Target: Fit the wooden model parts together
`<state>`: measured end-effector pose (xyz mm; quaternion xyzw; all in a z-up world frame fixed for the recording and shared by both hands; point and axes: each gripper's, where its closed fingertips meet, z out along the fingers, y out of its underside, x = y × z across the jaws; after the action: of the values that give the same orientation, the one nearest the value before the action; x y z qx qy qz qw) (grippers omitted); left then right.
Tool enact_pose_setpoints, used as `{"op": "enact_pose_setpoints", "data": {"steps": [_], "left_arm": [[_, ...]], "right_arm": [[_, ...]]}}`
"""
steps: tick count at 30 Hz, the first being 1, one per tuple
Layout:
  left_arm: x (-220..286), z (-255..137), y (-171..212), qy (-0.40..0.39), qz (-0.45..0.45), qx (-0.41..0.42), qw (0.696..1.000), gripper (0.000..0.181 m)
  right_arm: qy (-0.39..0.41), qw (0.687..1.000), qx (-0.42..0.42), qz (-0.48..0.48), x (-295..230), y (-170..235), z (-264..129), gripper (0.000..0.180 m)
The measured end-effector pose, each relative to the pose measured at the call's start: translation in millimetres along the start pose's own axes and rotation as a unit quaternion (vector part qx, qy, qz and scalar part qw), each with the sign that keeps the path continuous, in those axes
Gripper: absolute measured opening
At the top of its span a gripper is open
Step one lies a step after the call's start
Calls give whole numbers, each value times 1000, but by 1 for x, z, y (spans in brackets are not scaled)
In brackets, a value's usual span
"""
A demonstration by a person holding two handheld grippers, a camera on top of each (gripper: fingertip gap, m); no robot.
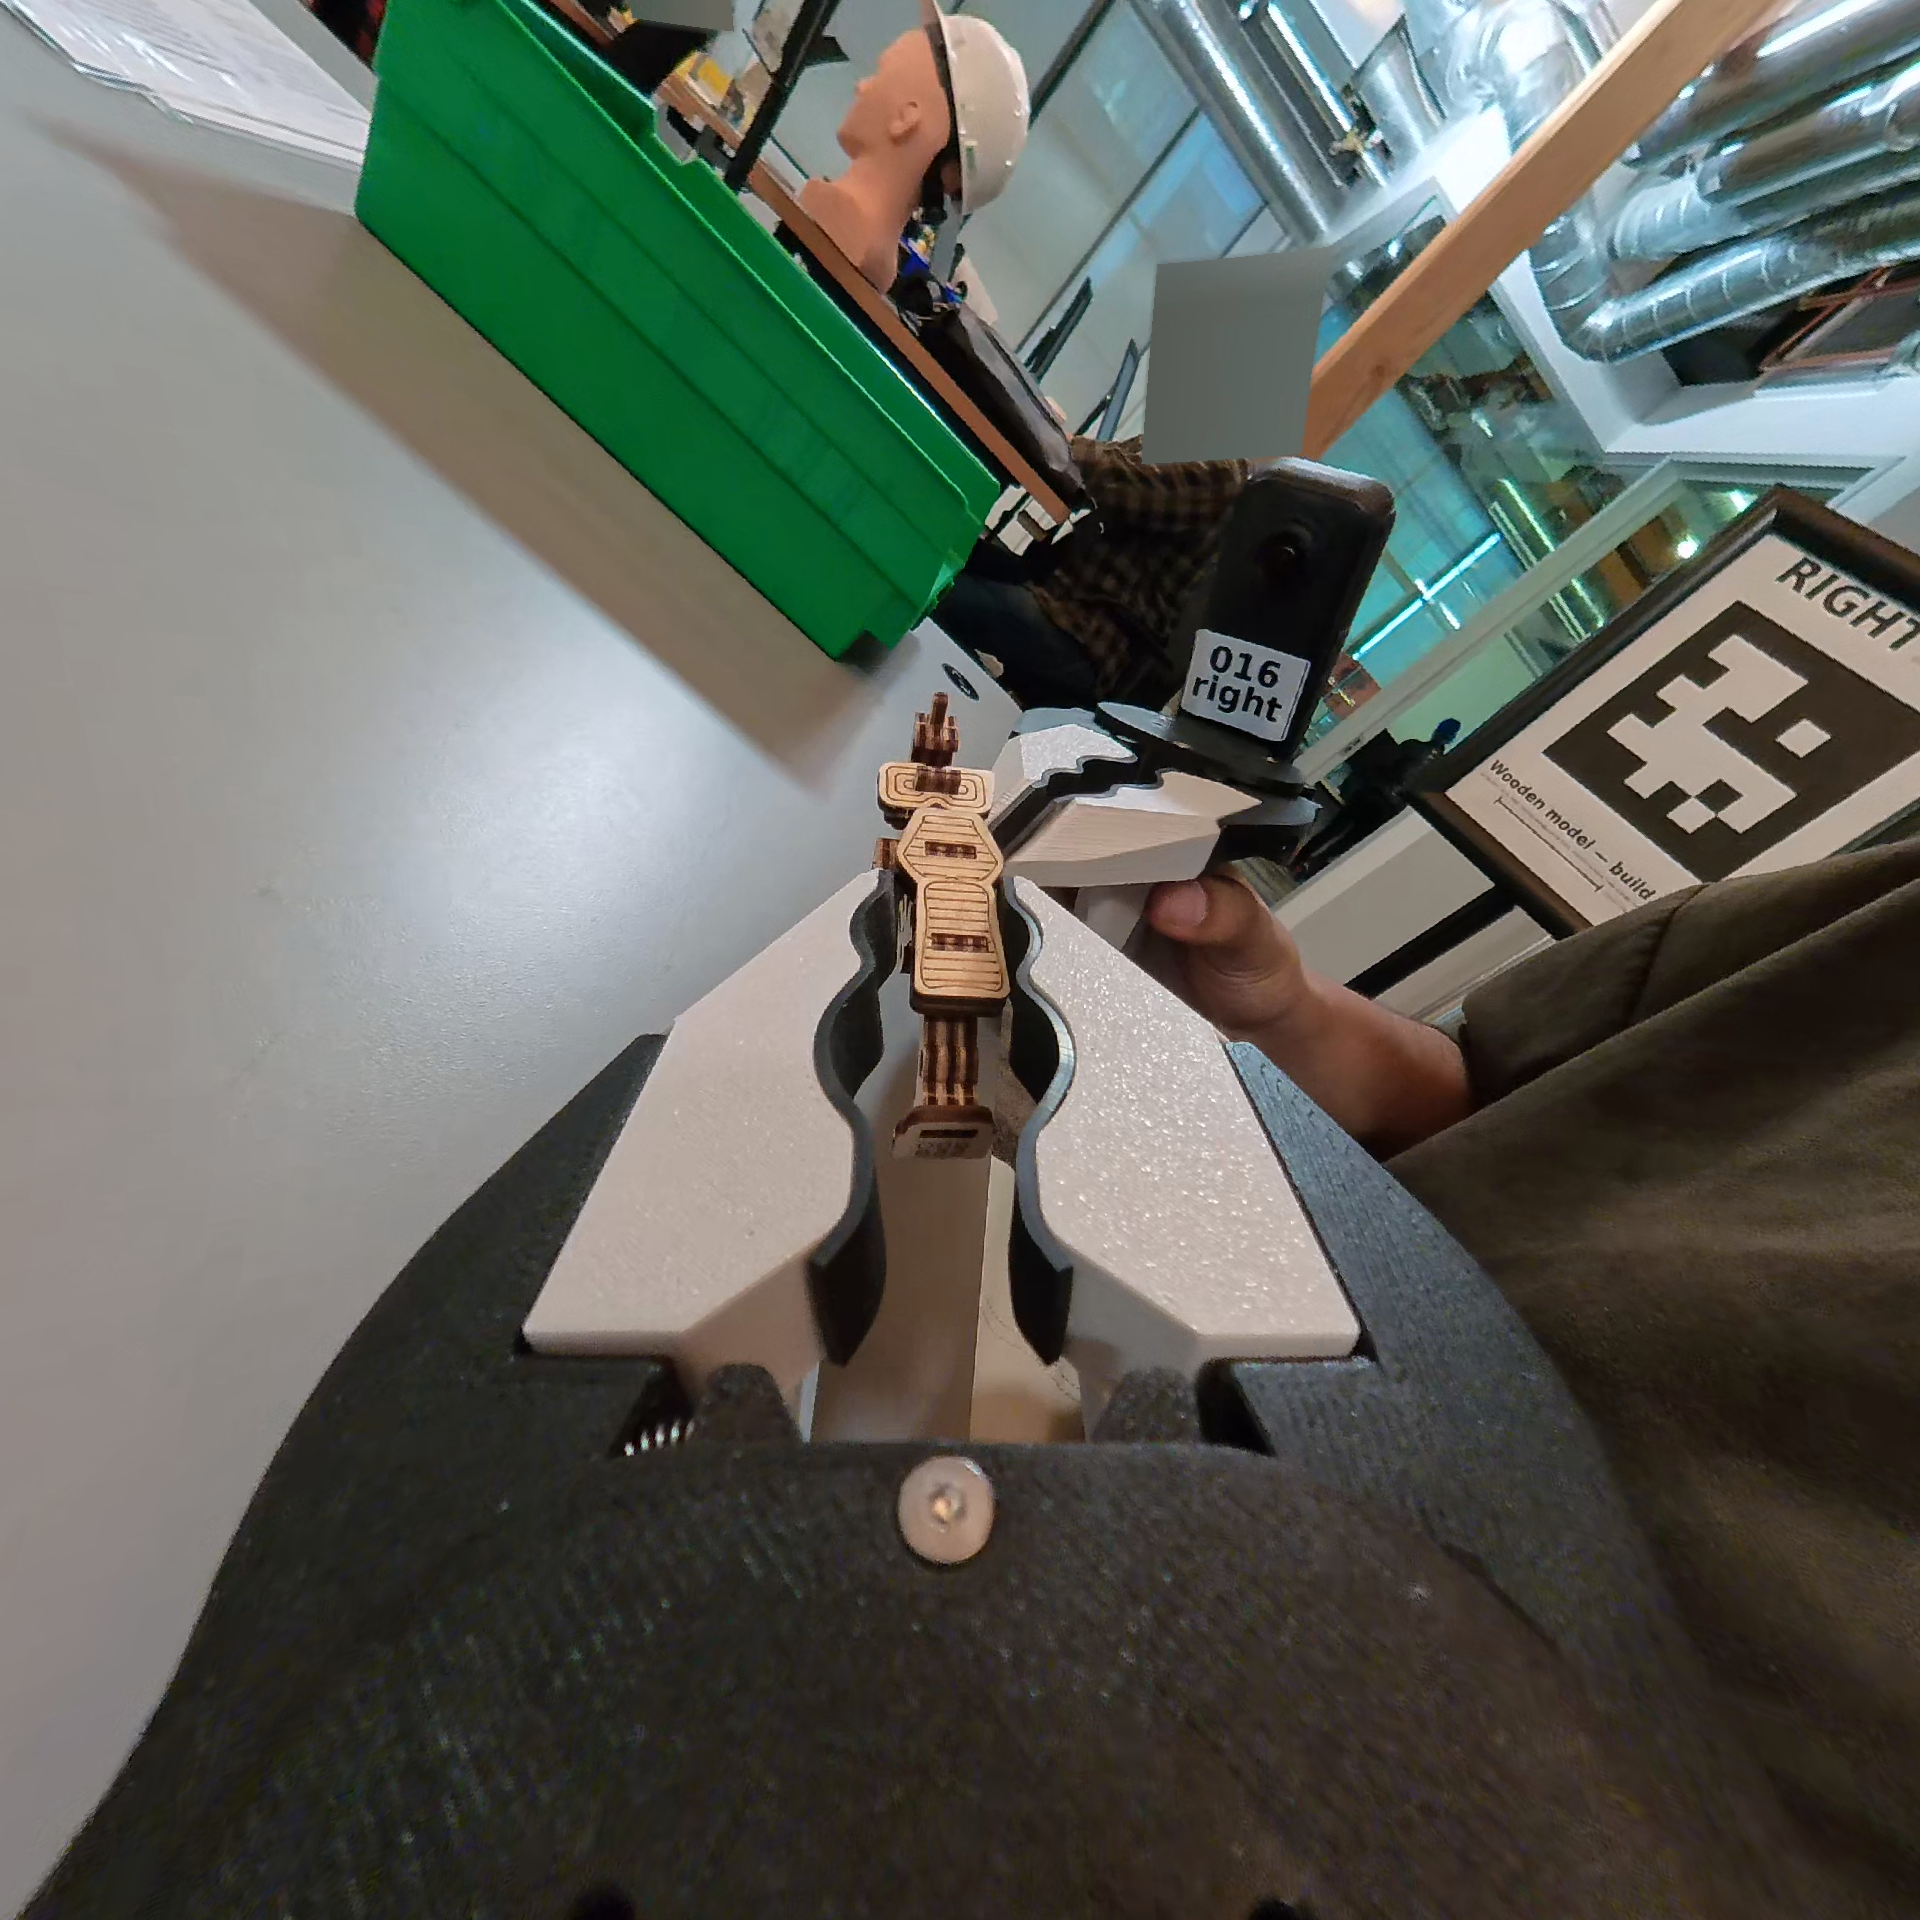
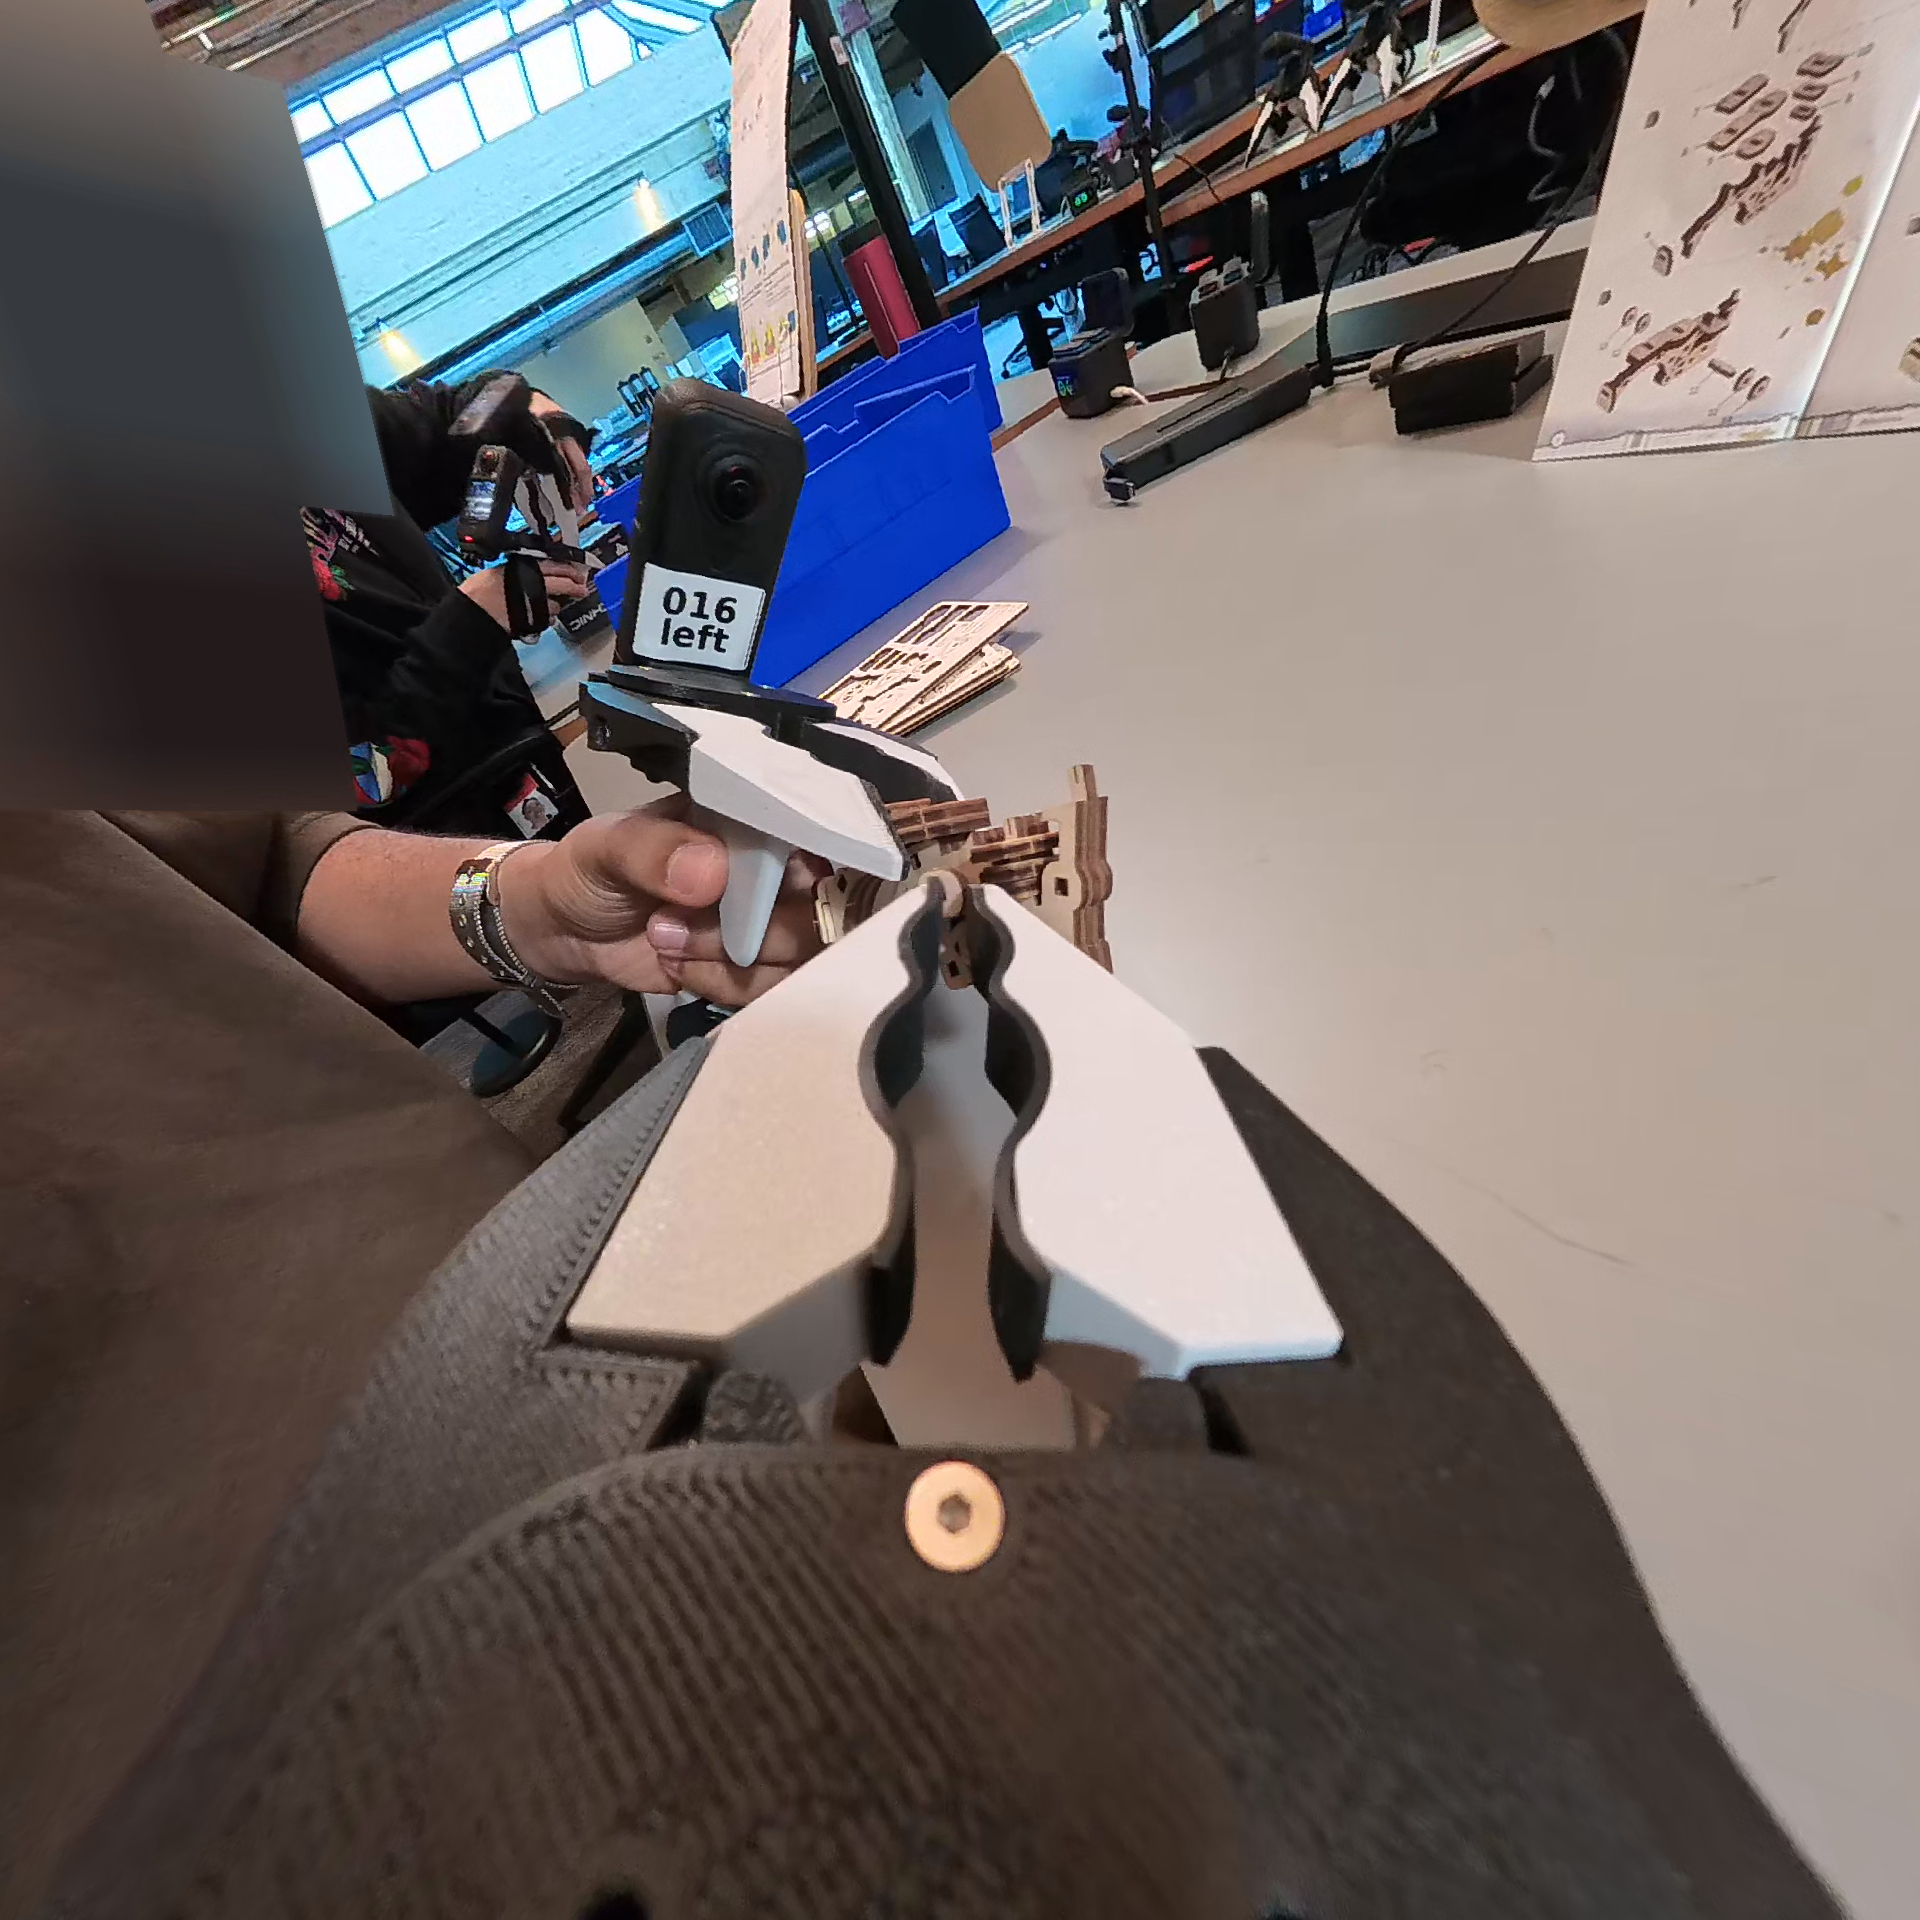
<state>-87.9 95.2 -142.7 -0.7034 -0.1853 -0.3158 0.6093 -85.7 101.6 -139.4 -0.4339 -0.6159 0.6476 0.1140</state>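
My left gripper [image 1: 951,894] is shut on the wooden model [image 1: 951,940], a light laser-cut assembly held edge-on above the grey table [image 1: 312,779]. Its far end sticks out past the fingertips. My right gripper [image 1: 1023,784] comes in from the right and touches that far end. In the right wrist view, my right gripper [image 2: 948,899] is shut on a small wooden part [image 2: 943,891] pressed against the side of the model [image 2: 1049,868]. The left gripper [image 2: 904,831] grips the model from the left. A hand [image 2: 644,904] holds it.
A green bin [image 1: 665,312] stands on the table's far side. A blue bin [image 2: 894,509] and a stack of wooden part sheets [image 2: 925,665] lie behind the left gripper. An instruction sheet [image 2: 1745,229] stands at the far right. A marker sign [image 1: 1714,748] stands on the right. Both grippers' tips are close together, under 4 cm apart.
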Motion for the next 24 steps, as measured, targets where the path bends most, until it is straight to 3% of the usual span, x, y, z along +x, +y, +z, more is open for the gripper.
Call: {"op": "enact_pose_setpoints", "data": {"steps": [9,15,19,24], "left_arm": [[-1,-2,-3,2,-3,6,1000,16],[8,-5,-5,34,18,-1,999,16],[18,-6,-3,61,46,-14,997,16],[31,-4,4,88,68,-28,993,16]], "right_arm": [[5,1000,8,-10,3,-5,-5,9],[18,999,18,-23,12,-11,-16,25],[-16,1000,1,7,8,-3,-13,48],[-76,997,6,23,-13,-5,-9,42]]}}
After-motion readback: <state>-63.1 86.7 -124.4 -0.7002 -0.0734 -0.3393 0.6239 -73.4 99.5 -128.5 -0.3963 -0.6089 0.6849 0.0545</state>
